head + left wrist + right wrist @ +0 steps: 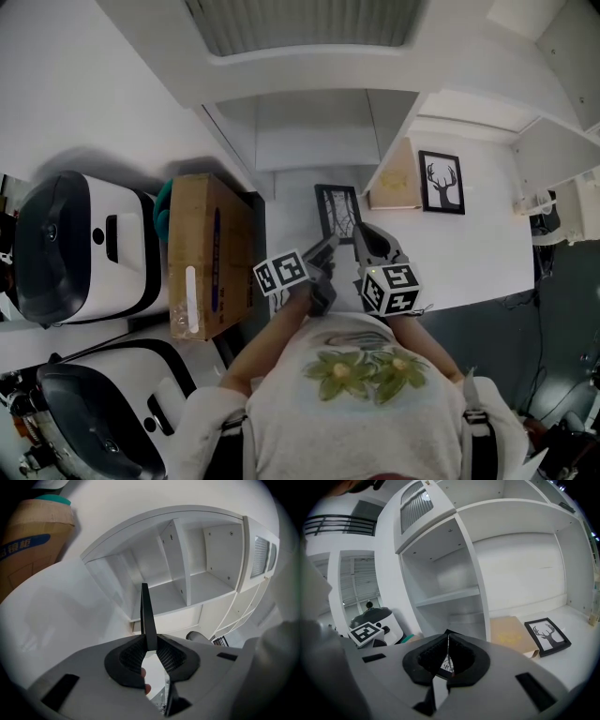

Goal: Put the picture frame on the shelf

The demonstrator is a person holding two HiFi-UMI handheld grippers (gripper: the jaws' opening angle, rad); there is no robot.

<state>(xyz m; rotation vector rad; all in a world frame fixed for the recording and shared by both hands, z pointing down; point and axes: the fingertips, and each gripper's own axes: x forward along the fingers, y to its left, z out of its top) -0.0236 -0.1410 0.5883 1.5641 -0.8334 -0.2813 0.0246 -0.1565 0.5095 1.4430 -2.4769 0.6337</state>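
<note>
Both grippers are on the picture frame [337,208], which is held upright in the middle of the head view, just in front of the white shelf [281,70]. The left gripper [328,246] has its jaws pinched onto the frame's thin black edge. In the left gripper view that edge [146,616] rises straight up out of the nearly closed pads [136,654]. The right gripper [361,234] is clamped on too, and in its own view the jaws are closed tight on a sliver of the frame [446,666].

The shelf fills the room ahead with bare white compartments, dividers and boards [187,588] [450,595]. To the right in the head view, a second frame with a deer print [441,181] rests on a white shelf board beside a tan board [398,176]. Both also show at the lower right of the right gripper view [547,636] [513,634].

To the left in the head view a cardboard box [206,253] stands against the shelf's side. Beyond it sit two white machines with dark tops [80,248] [103,412]. The box also shows at the upper left of the left gripper view [33,536].
</note>
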